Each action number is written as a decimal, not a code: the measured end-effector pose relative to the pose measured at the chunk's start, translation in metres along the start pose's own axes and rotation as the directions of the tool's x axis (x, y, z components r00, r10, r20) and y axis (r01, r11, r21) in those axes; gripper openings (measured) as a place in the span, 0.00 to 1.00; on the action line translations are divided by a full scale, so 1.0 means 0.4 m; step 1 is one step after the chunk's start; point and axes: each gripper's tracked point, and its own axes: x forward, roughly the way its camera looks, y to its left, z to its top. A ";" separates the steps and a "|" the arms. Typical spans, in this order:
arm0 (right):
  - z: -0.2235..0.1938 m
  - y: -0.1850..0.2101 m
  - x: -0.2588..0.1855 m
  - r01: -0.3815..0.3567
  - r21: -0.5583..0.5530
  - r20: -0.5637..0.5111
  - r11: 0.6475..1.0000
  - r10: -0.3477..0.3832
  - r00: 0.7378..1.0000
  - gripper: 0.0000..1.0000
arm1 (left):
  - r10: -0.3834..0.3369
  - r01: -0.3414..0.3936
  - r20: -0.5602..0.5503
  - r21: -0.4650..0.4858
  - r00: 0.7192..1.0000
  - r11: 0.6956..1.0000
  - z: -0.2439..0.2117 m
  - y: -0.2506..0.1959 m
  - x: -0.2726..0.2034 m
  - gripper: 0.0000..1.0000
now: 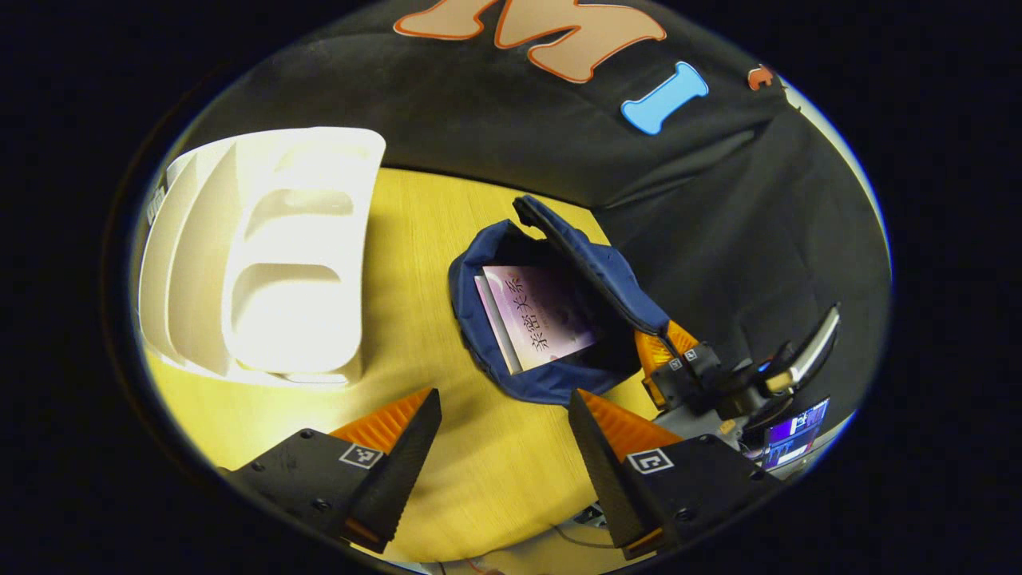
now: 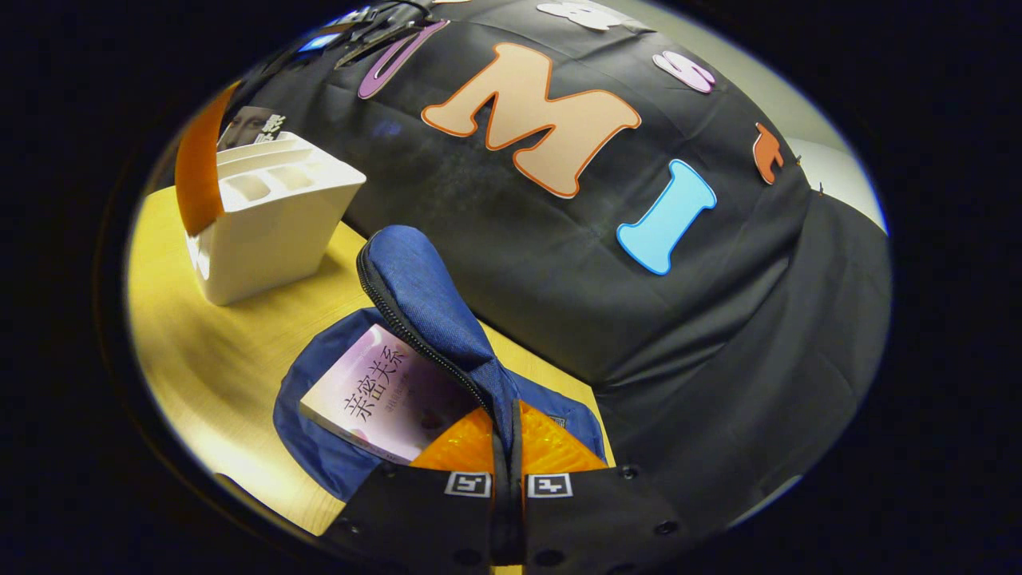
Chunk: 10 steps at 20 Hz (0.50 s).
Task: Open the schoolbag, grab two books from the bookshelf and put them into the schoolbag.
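Observation:
The blue schoolbag (image 1: 479, 335) (image 2: 319, 447) lies open on the yellow table (image 1: 415, 239). A lilac book (image 1: 539, 315) (image 2: 375, 391) rests inside it, cover up. My right gripper (image 2: 503, 419) (image 1: 667, 343) is shut on the bag's flap (image 2: 423, 295) (image 1: 591, 263) and holds it upright, clear of the opening. My left gripper (image 1: 503, 393) hovers open above the table just in front of the bag, with nothing between its fingers. The white bookshelf (image 1: 271, 255) (image 2: 271, 216) stands left of the bag. A dark book (image 2: 251, 124) peeks up behind it.
The black cloth wall runs close behind the bag and the shelf. Bare tabletop lies between the shelf and the bag. A small lit screen (image 1: 794, 431) sits on the right gripper's handle. The table's near edge is just below my left gripper.

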 end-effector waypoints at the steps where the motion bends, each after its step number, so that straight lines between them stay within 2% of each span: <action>1: 0.000 0.000 0.000 0.000 0.001 -0.001 1.000 0.000 1.000 0.05 | -0.009 0.009 0.004 -0.027 1.000 1.000 0.009 0.002 -0.031 0.95; 3: -0.001 0.001 -0.001 -0.002 -0.003 -0.002 1.000 0.002 1.000 0.03 | -0.003 0.004 0.011 -0.072 1.000 0.997 0.032 0.031 -0.089 0.94; 5: -0.002 0.003 -0.002 -0.006 -0.014 -0.003 1.000 0.006 1.000 0.02 | 0.031 -0.030 0.014 -0.088 0.999 0.996 0.067 0.078 -0.150 0.94; 8: -0.001 0.010 0.004 -0.012 -0.031 -0.003 0.999 0.012 1.000 0.05 | 0.089 -0.086 0.039 -0.060 0.995 0.994 0.155 0.152 -0.257 0.95; 10: -0.003 0.018 0.006 -0.016 -0.038 -0.005 0.999 0.016 1.000 0.05 | 0.161 -0.159 0.065 -0.039 0.985 0.986 0.213 0.227 -0.320 0.94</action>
